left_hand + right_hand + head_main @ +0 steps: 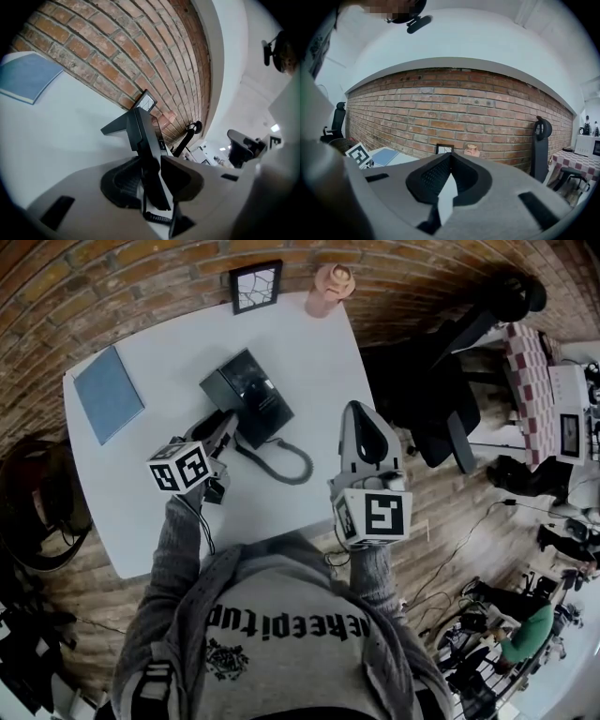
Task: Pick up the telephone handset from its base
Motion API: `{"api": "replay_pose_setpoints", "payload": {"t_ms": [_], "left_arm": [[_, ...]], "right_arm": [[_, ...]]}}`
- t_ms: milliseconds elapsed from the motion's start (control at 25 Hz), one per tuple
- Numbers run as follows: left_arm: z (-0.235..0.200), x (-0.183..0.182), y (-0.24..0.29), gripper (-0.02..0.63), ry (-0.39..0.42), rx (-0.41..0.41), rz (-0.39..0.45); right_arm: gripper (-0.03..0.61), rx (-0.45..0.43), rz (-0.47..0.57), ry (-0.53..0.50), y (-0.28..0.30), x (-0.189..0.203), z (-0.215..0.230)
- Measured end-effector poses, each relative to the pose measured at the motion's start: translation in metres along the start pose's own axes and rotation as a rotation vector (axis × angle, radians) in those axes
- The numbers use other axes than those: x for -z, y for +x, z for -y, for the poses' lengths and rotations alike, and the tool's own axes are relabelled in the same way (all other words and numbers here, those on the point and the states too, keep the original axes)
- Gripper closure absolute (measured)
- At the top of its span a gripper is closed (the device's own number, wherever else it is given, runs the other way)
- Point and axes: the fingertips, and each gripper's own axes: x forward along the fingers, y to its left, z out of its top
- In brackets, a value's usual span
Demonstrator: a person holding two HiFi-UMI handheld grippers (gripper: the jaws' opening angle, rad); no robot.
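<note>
I am watching the left gripper (pixel 152 161) clamping its two dark ribbed pads onto the black plastic telephone handset (pixel 153 187), the jaws pressing on its narrow sides. The black coiled cord (pixel 158 218) is showing just beneath them. The handset is sitting at the near flank of the black angular telephone base (pixel 251 390), around the middle of the white table (pixel 281 334). I cannot tell whether it is resting in the cradle or hanging just clear of it. I am judging it to be light, rigid moulded plastic, smooth enough to slide between the pads. The slim middle shank looks like the place to hold, squarely across its width (the cord is likely to tug as it stretches, so the grip needs to be firm). Its long axis is running away from the jaws toward the red brick wall (pixel 117 47), and the corded end seems to be nearest the gripper. Further out, the cord is looping across the table on the side nearer me. The right gripper (pixel 450 157) is hovering by the table's right edge with its jaws together on nothing. Beyond the base, a flat blue notebook (pixel 108 393) is lying near the far left corner. A black-framed picture (pixel 256 286) and a pink ceramic pot (pixel 330 289) are standing by the wall.
</note>
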Motion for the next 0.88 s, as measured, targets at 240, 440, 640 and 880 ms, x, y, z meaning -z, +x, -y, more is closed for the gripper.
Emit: {"api": "replay_pose_setpoints", "payload": {"t_ms": [240, 440, 640, 880], "left_arm": [[0.001, 0.0, 0.009, 0.508, -0.032, 0.029, -0.002], [-0.001, -0.001, 0.009, 0.499, -0.025, 0.012, -0.012], [0.001, 0.0, 0.007, 0.512, -0.122, 0.007, -0.031], [0.018, 0.0, 0.006, 0.541, -0.217, 0.095, -0.029]], "right_arm": [[0.575, 0.007, -0.008, -0.02, -0.001, -0.001, -0.001], [0.575, 0.007, -0.027, -0.018, -0.002, 0.0, -0.003], [0.575, 0.006, -0.023, -0.029, -0.006, -0.004, -0.004], [0.575, 0.004, -0.011, -0.043, -0.009, -0.008, -0.006]]}}
